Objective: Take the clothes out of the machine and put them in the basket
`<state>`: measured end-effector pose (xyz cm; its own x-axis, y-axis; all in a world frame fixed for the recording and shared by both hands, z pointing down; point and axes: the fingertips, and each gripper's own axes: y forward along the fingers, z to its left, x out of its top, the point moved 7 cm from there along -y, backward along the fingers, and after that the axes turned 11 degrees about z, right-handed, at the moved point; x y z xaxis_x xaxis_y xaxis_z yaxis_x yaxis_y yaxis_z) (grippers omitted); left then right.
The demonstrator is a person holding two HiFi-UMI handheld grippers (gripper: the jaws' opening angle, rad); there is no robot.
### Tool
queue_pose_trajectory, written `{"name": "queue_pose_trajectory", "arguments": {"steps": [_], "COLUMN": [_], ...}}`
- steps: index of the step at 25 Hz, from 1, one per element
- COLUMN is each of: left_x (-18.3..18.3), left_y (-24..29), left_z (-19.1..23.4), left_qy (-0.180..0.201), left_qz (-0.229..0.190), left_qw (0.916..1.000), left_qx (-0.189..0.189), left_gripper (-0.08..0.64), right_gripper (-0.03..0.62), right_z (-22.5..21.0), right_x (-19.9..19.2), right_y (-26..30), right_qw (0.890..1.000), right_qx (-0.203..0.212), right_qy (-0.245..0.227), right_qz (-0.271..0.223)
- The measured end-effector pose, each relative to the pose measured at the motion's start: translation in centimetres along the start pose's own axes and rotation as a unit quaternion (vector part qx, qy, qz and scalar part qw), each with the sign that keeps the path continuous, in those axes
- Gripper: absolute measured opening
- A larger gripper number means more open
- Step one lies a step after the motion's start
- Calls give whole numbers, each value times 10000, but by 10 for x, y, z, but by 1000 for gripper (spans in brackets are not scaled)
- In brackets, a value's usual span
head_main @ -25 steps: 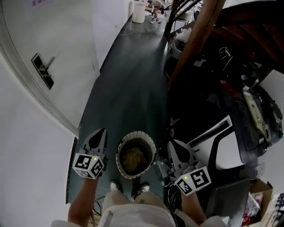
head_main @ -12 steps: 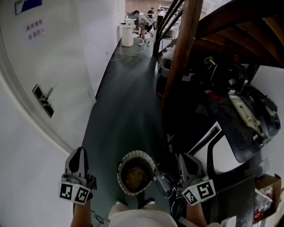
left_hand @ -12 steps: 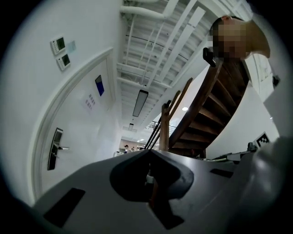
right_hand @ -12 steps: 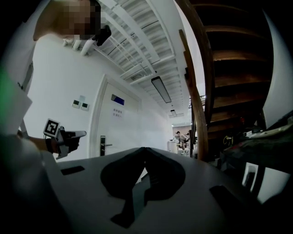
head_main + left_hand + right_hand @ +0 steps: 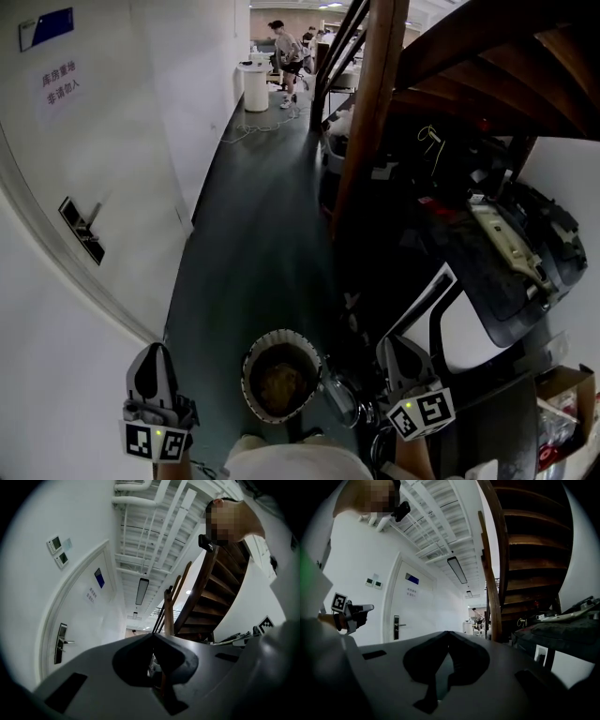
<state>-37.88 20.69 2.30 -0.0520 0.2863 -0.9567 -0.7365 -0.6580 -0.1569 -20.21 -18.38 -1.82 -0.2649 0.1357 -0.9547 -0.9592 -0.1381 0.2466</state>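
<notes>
A round basket with a pale rim stands on the dark floor at my feet, with a brownish heap of clothes inside. My left gripper is out to the basket's left, close to the white wall, shut and empty. In the left gripper view the left gripper points up along the corridor with its jaws together. My right gripper is to the basket's right, its jaws meeting at the tip with nothing between them. The right gripper points level down the corridor. A white and black machine body lies to the right.
A white door with a metal handle runs along the left. A wooden stair post and dark clutter under the stairs fill the right. A white bin and a person are far down the corridor. A cardboard box sits at the lower right.
The head view has tipped up, showing more of the corridor. My left gripper has drawn away from the basket toward the left wall. The right one has stayed beside the basket's right.
</notes>
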Motion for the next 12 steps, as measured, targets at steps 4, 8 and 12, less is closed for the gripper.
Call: {"name": "queue_pose_trajectory", "arguments": {"steps": [4,8,12], "left_x": [0,3,3], "left_y": [1,1,-1], "left_z": [2,5,8], "left_qy": [8,64,-63], "left_qz": [-30,-43,-30], "left_qw": [10000,9999,9999], "left_qx": [54,89,109], "left_gripper": [14,14,14], "right_gripper": [14,14,14], "right_z": [8,18,27], "right_x": [4,9,13], "right_y": [15,31,43], "right_qw": [9997,9989,9980], "right_qx": [210,441,614], "right_qy": [-80,-128,-123], "right_qz": [14,-12,-33]}}
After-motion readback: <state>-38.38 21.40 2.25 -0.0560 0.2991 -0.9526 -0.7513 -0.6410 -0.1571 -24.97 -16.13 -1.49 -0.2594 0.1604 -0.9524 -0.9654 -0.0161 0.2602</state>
